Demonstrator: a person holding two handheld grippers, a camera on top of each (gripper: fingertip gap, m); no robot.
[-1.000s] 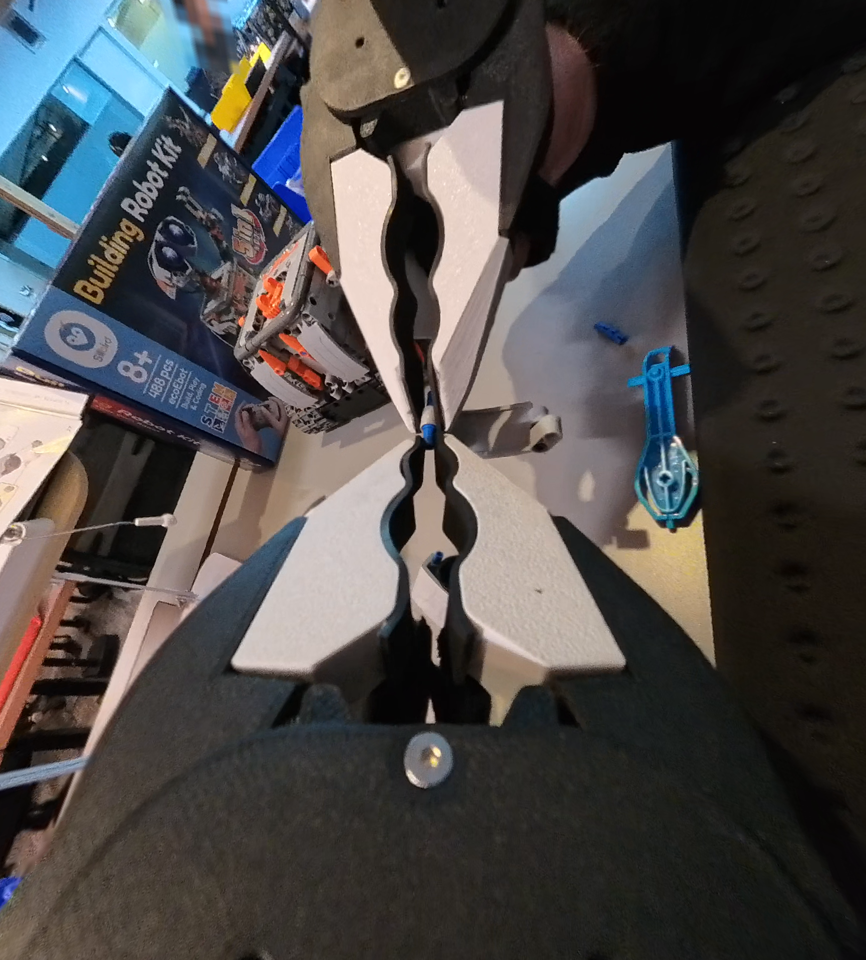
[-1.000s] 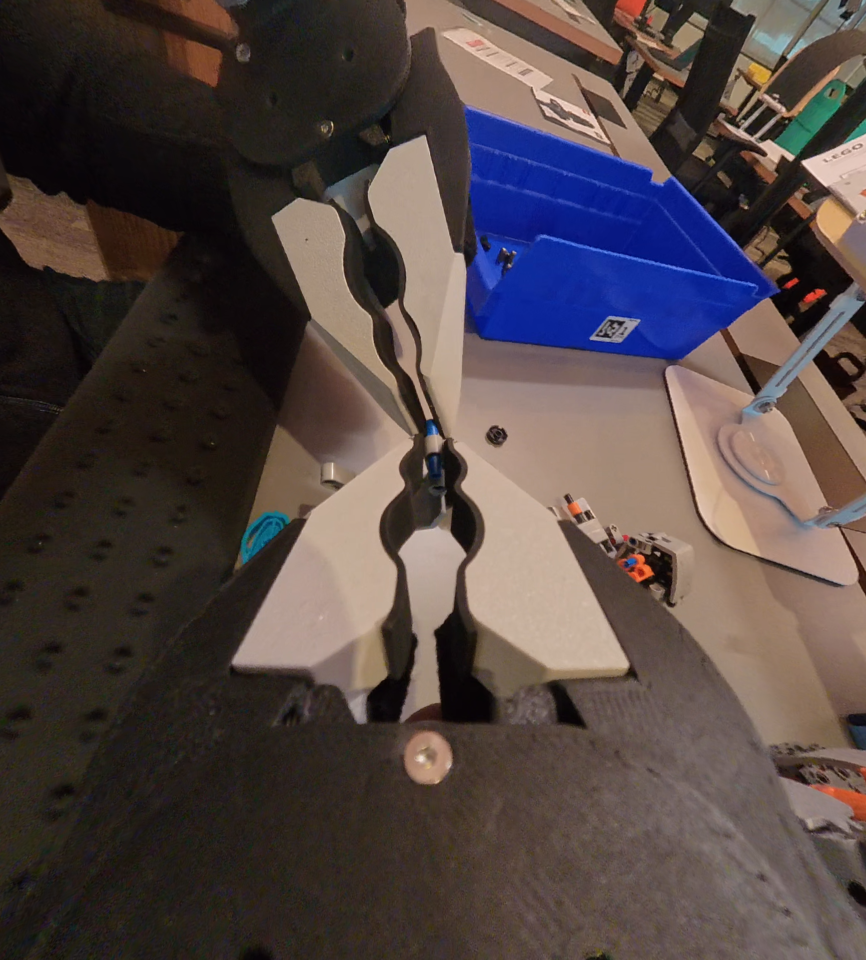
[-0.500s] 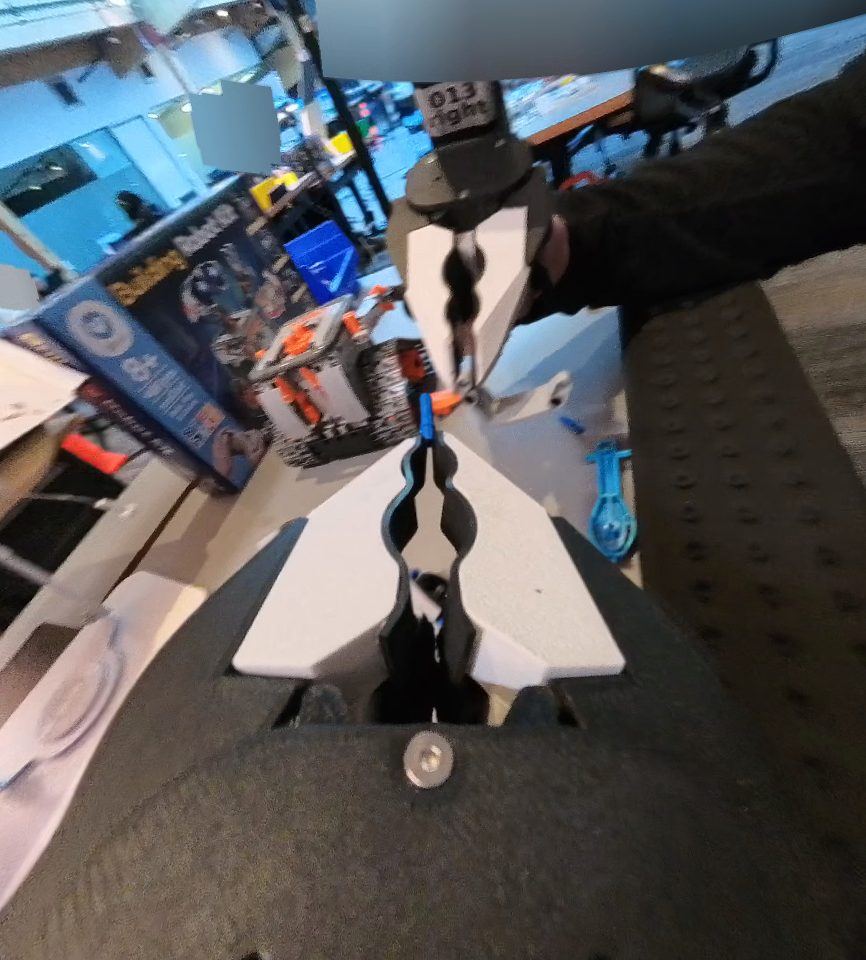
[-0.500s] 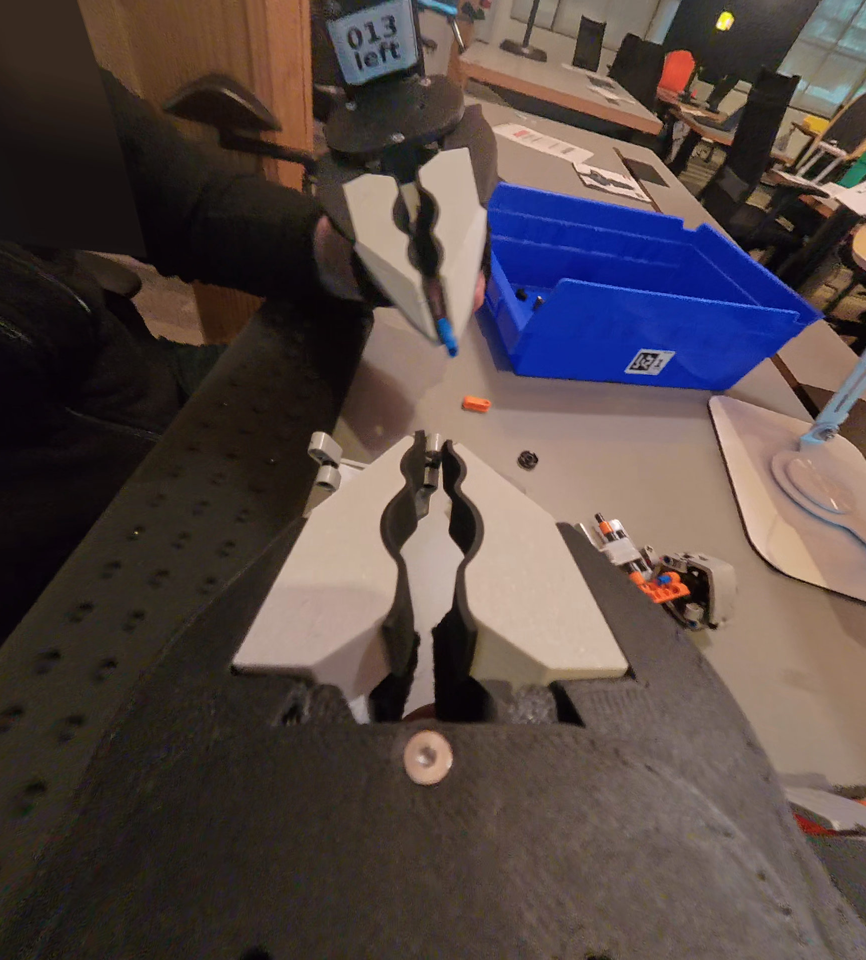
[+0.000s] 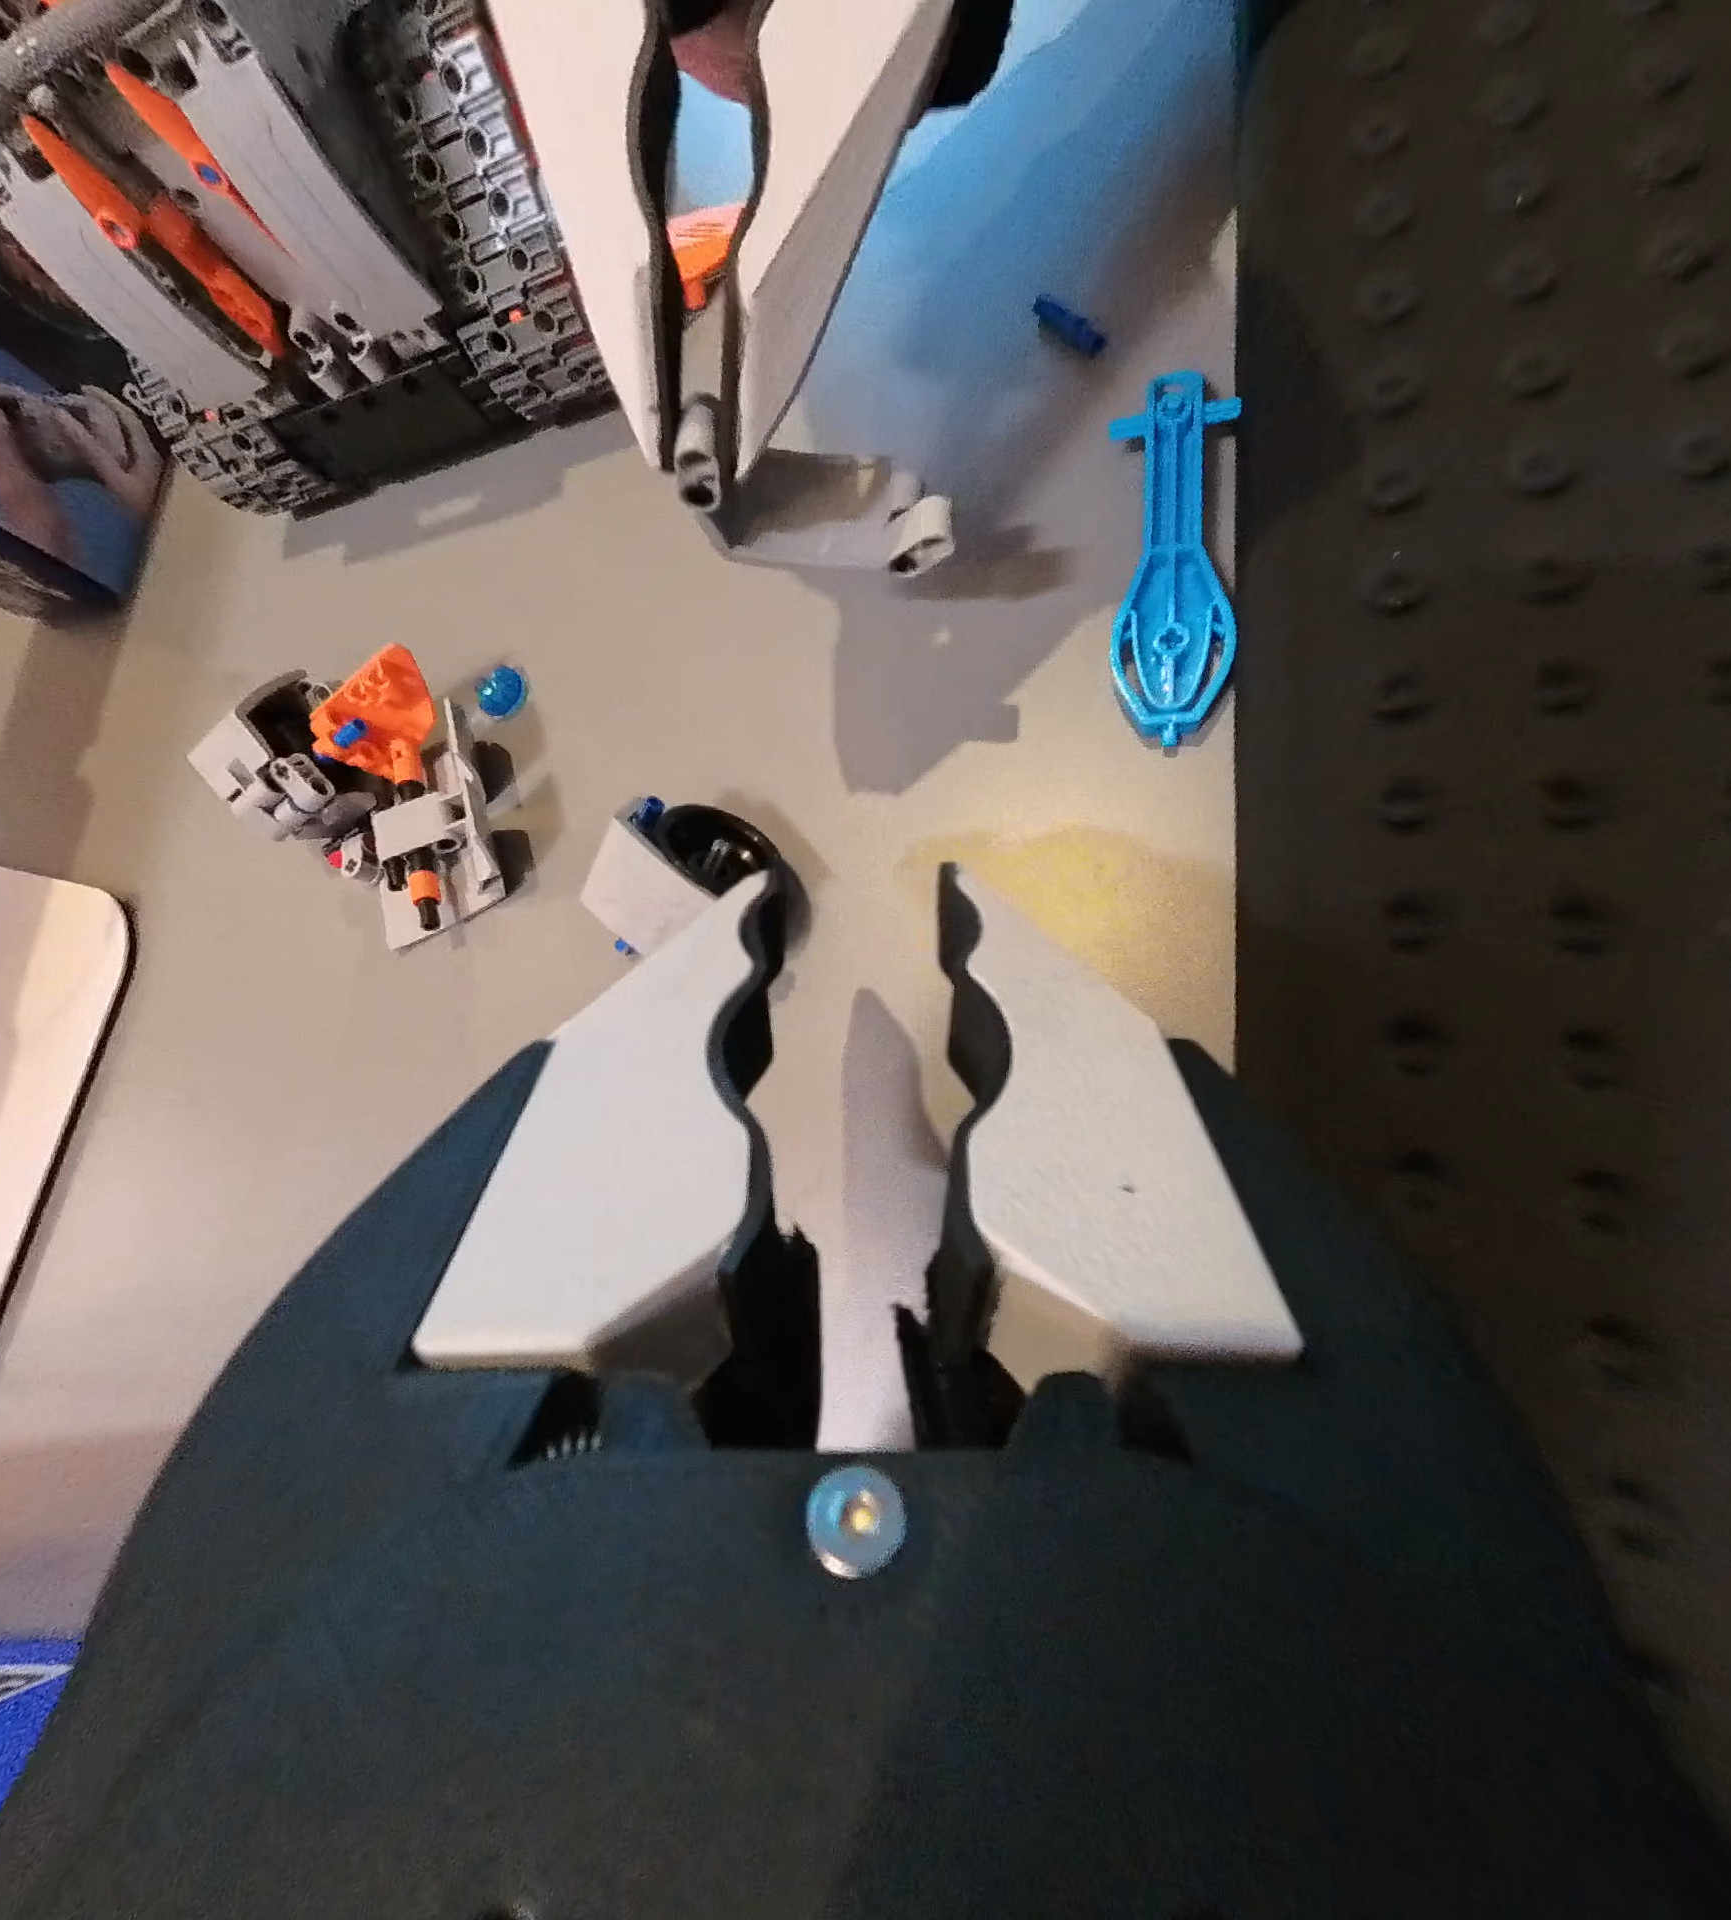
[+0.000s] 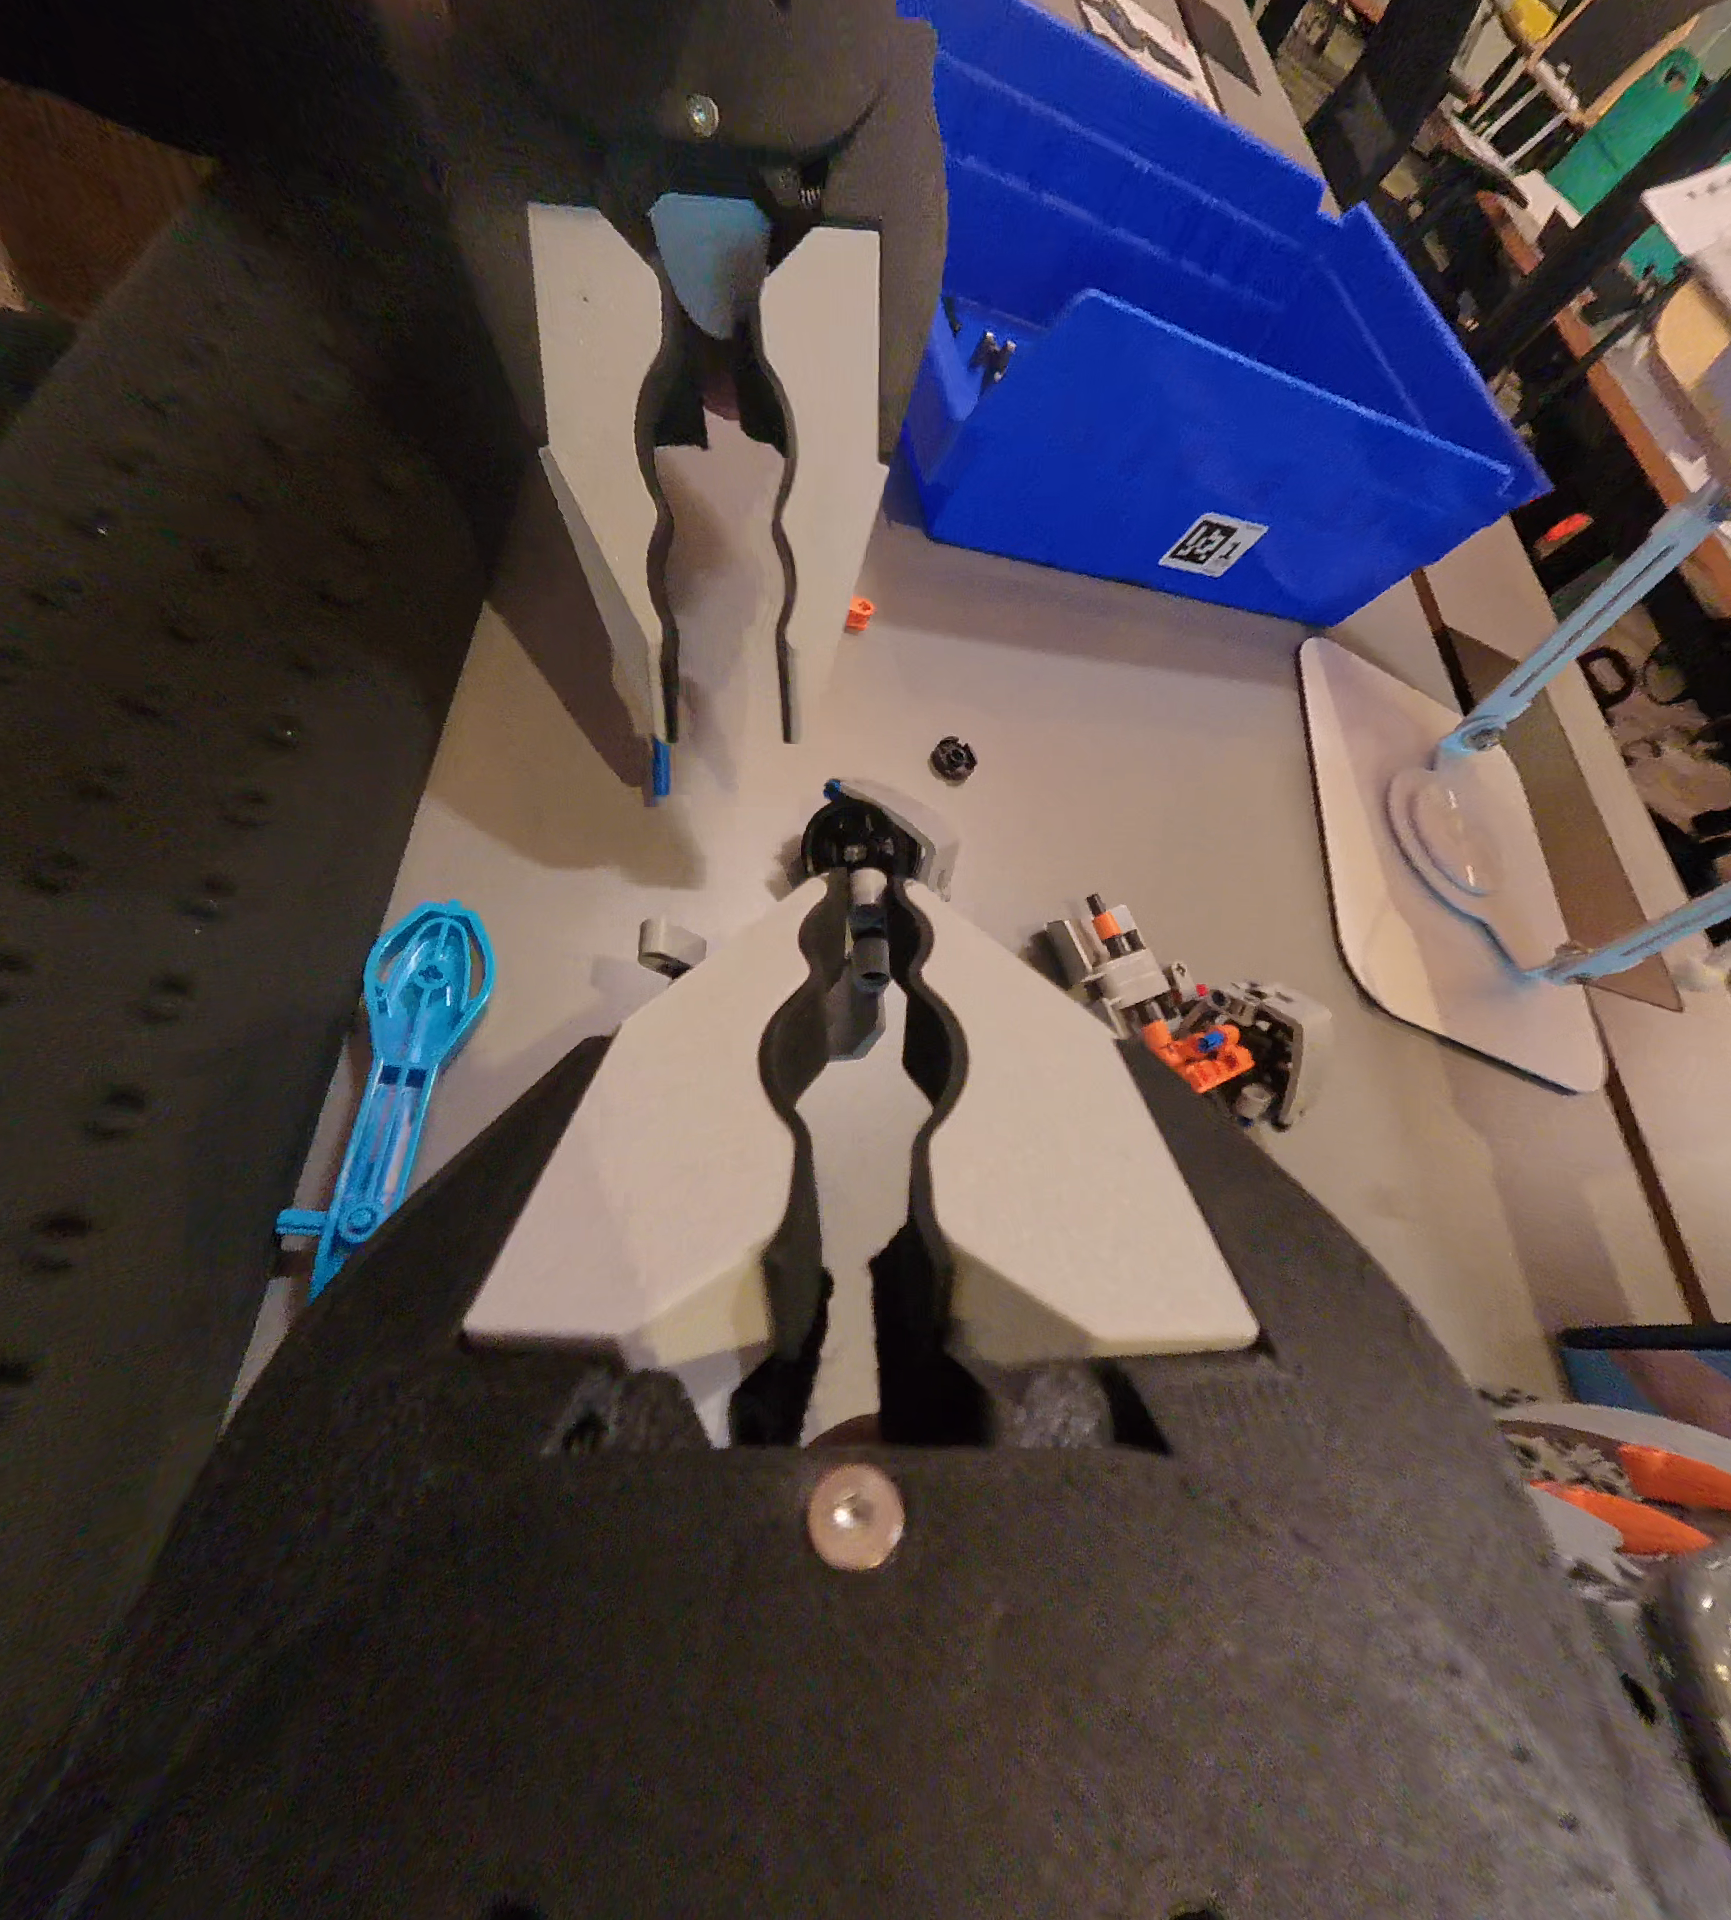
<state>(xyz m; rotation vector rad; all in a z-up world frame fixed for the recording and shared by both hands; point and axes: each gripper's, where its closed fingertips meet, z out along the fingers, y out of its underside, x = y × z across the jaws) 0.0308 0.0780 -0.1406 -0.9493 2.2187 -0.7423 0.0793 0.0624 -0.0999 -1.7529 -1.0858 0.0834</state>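
My left gripper [image 5: 856,883] is open and empty, low over the grey table beside a grey housing with a black wheel [image 5: 653,883]. It also shows open in the right wrist view [image 6: 726,727]. A small blue pin [image 6: 660,774] sits at one of its fingertips; I cannot tell whether it touches. My right gripper [image 6: 863,896] is shut on a lug of a grey panel piece [image 6: 866,925], close to the wheel housing [image 6: 928,836]. In the left wrist view the right gripper [image 5: 700,468] pinches that panel [image 5: 819,509] on the table.
A blue tool [image 5: 1173,582] lies by the black perforated mat [image 5: 1515,727]. A grey-and-orange sub-assembly [image 5: 373,790], a tracked model [image 5: 269,239] and a loose blue pin [image 5: 1069,322] lie around. A blue bin [image 6: 1204,447] and a white lamp base [image 6: 1443,852] stand further off. The left gripper's tips are roughly 7 cm from the right gripper's. Both grippers' tips are roughly 15 cm from the grey-and-orange sub-assembly [image 5: 373,790]. It turns up in the right wrist view [image 6: 1181,1018] as well.
The grippers were tip to tip on the blue pin, then parted with the pin in the left. Now the left has opened, and both have dropped close to the table.
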